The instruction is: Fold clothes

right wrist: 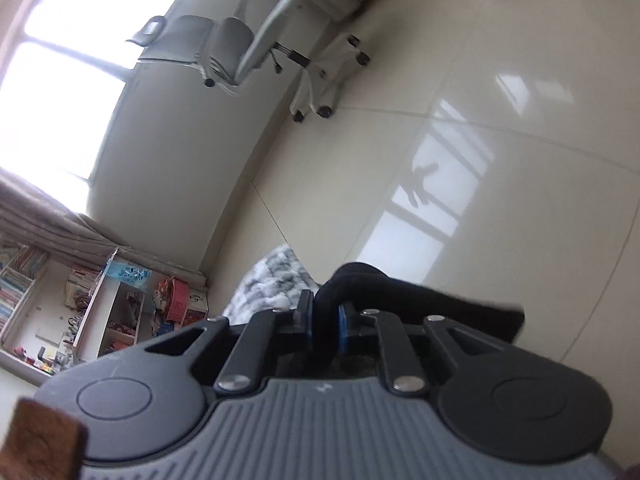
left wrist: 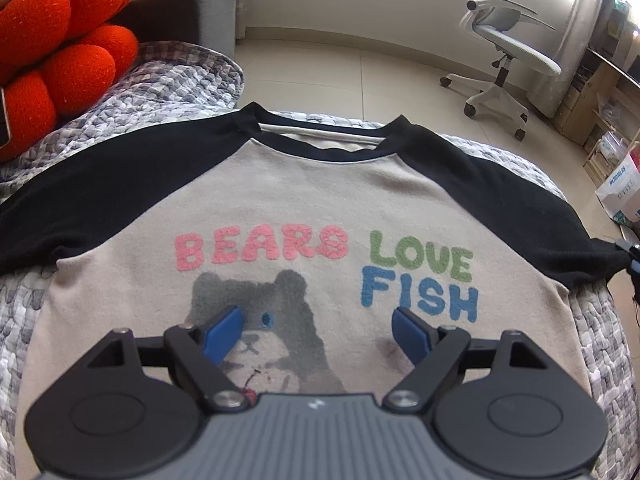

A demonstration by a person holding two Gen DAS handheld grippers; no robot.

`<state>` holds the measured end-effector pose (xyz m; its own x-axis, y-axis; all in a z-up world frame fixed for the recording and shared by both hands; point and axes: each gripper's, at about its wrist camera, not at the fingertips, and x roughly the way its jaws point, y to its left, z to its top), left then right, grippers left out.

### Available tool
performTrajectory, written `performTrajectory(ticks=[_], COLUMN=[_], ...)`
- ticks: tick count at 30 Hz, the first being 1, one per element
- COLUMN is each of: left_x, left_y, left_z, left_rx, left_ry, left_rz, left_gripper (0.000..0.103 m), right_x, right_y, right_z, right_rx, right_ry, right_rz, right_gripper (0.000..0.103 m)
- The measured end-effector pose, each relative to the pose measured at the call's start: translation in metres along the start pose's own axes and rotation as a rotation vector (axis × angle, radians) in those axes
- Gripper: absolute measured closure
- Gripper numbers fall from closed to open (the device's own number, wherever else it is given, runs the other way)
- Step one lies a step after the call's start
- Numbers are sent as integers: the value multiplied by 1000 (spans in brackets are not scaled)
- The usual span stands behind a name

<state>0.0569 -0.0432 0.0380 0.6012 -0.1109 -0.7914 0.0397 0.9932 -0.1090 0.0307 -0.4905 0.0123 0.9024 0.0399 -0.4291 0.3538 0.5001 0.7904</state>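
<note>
A beige shirt [left wrist: 280, 208] with black sleeves, a bear print and the words "BEARS LOVE FISH" lies flat, front up, on a grey patterned quilt [left wrist: 168, 80]. My left gripper [left wrist: 318, 330] hovers open over the bear print, nothing between its blue pads. In the left wrist view the right gripper [left wrist: 634, 258] shows only as a small part at the tip of the right black sleeve [left wrist: 560, 232]. In the right wrist view my right gripper [right wrist: 325, 318] is shut on the black sleeve [right wrist: 420, 296], which bunches between the pads and is lifted off the quilt [right wrist: 276, 276].
A red plush cushion [left wrist: 60, 44] sits on the quilt at the left, by a grey sofa arm [left wrist: 192, 12]. A white office chair [left wrist: 504, 48] stands on the tiled floor beyond. Shelves and boxes [left wrist: 612, 160] line the right wall.
</note>
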Motion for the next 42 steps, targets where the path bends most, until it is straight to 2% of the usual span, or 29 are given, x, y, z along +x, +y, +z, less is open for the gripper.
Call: performTrajectory(ticks=[3,5,7,9,11,12,13,14,16,17,19,21,26,30,31,32,34,35,36,38,40,42], left_x=[-4,-11,-20,-28,-33,-35,-36,-37,-39,-39,-38,-36,-29,-18,-14,-10,-6,-5,-5,-7,-16,-33], left_y=[14,30,48,69,92,103,112,119,132,137,145,149,142,129,126,123,118,116,116,121,130,142], left_z=[4,7,11,14,14,14,13,12,10,9,9,10,12,14,14,14,13,13,13,12,12,11], left_rx=[-86,-155,-223,-292,-377,-414,-443,-463,-498,-508,-518,-513,-458,-384,-361,-335,-279,-250,-230,-249,-291,-339], left_ry=[-12,-43,-84,-126,-152,-160,-166,-170,-177,-177,-177,-173,-138,-110,-97,-79,-72,-76,-77,-82,-115,-181], left_rz=[-6,-10,-5,27,40,37,35,37,38,34,21,1,-70,-79,-77,-73,-54,-41,-33,-44,-52,-71], left_gripper=[23,24,24,24,24,24,24,24,24,24,24,24,23,27,37,53,65,79,89,96,97,97], right_x=[-21,-39,-52,-55,-53,-47,-38,-30,-26,-27,-33,-37,-51,-39,-38,-37,-36,-36,-38,-43,-46,-46], right_y=[66,122,172,202,203,198,193,189,187,188,192,195,189,182,181,179,179,180,181,184,185,184], right_z=[-4,-31,-82,-148,-211,-238,-254,-262,-264,-261,-258,-253,-247,-254,-257,-260,-262,-262,-259,-253,-247,-239], right_rx=[-228,-516,-877,-1251,-1565,-1681,-1733,-1730,-1655,-1616,-1606,-1632,-1661,-1702,-1709,-1715,-1708,-1694,-1671,-1624,-1586,-1572], right_ry=[-155,-243,-253,-165,-33,31,87,142,222,241,237,266,328,437,455,468,459,453,452,459,487,499], right_rz=[101,193,310,409,449,436,412,389,381,384,384,379,341,294,297,302,284,277,283,308,333,330], right_gripper=[88,88,88,87,90,90,90,89,82,79,63,58,56,56,56,56,56,56,56,56,56,56])
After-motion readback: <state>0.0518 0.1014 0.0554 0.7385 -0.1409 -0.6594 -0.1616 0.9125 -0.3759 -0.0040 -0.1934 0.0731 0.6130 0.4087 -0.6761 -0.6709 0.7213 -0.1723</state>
